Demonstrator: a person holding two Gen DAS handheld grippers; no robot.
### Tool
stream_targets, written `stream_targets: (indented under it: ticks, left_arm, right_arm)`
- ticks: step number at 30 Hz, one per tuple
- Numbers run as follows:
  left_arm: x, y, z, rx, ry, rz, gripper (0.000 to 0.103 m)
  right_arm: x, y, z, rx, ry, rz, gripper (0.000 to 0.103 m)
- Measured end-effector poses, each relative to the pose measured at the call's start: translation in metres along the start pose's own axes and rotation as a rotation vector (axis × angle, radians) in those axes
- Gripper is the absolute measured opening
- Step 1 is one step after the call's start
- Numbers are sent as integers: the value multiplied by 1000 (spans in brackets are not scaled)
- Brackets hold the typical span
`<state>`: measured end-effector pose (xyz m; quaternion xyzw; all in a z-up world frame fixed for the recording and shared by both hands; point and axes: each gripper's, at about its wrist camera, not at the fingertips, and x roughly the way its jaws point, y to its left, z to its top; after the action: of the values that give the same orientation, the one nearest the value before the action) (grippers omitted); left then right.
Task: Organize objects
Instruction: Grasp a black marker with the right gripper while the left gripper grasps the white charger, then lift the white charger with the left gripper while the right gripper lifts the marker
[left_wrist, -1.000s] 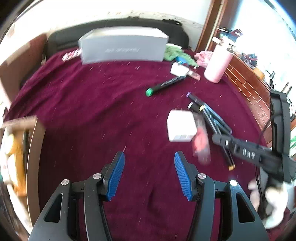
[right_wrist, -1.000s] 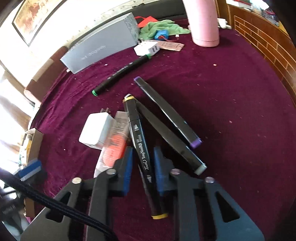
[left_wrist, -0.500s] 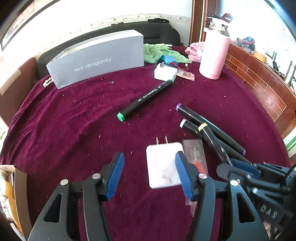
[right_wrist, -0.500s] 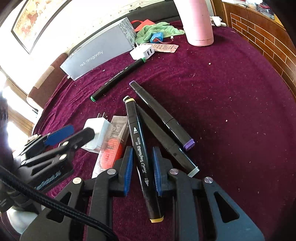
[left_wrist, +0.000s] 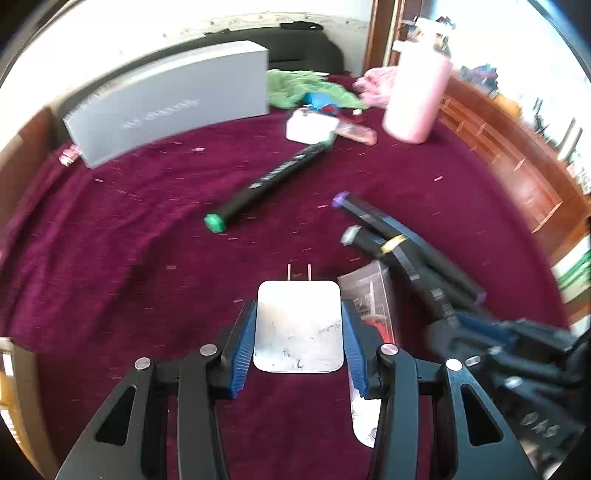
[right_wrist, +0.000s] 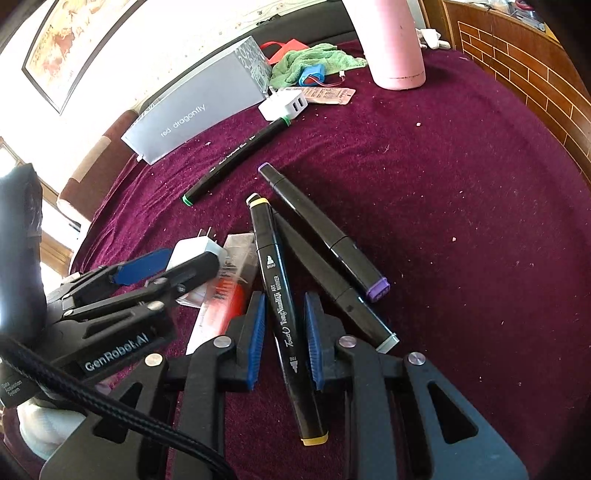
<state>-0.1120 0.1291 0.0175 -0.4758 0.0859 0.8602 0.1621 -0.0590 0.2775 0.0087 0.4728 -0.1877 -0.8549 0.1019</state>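
Note:
A white plug adapter (left_wrist: 298, 325) lies flat on the maroon cloth between the blue pads of my left gripper (left_wrist: 298, 334), which is open and closely flanks it. My right gripper (right_wrist: 284, 332) holds a narrow gap around the yellow-capped black marker (right_wrist: 275, 273); a small space shows on each side. A purple-capped marker (right_wrist: 325, 232) and a grey-capped marker (right_wrist: 332, 288) lie beside it. A green-capped marker (left_wrist: 269, 181) lies farther off. A clear packet with a red item (left_wrist: 373, 306) lies to the right of the adapter.
A grey box (left_wrist: 170, 103) stands at the back, with a green cloth (left_wrist: 303, 88), a white USB charger (left_wrist: 310, 127) and a pink bottle (left_wrist: 417, 96) nearby. A cardboard box edge (left_wrist: 14, 369) is at the left. A wooden bench (right_wrist: 524, 74) borders the right.
My left gripper has swung in over the white adapter, which now sits between its pads. My right gripper stays around the yellow-capped marker, with the gap slightly wider.

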Motion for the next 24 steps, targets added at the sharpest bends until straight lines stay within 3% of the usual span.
stream_targets:
  ticks: [5, 10, 15, 24]
  left_arm:
    - [-7, 8, -10, 0, 16, -8, 39]
    - [2, 8, -14, 15, 54, 35, 40]
    - [3, 2, -17, 33, -21, 82, 43]
    - [-25, 27, -35, -66, -15, 22, 38]
  right_arm:
    - [0, 0, -1, 1, -4, 7, 19]
    - [1, 0, -1, 2, -9, 6, 20]
    - [0, -1, 0, 2, -16, 9, 21]
    - [-1, -3, -1, 18, -23, 22, 19]
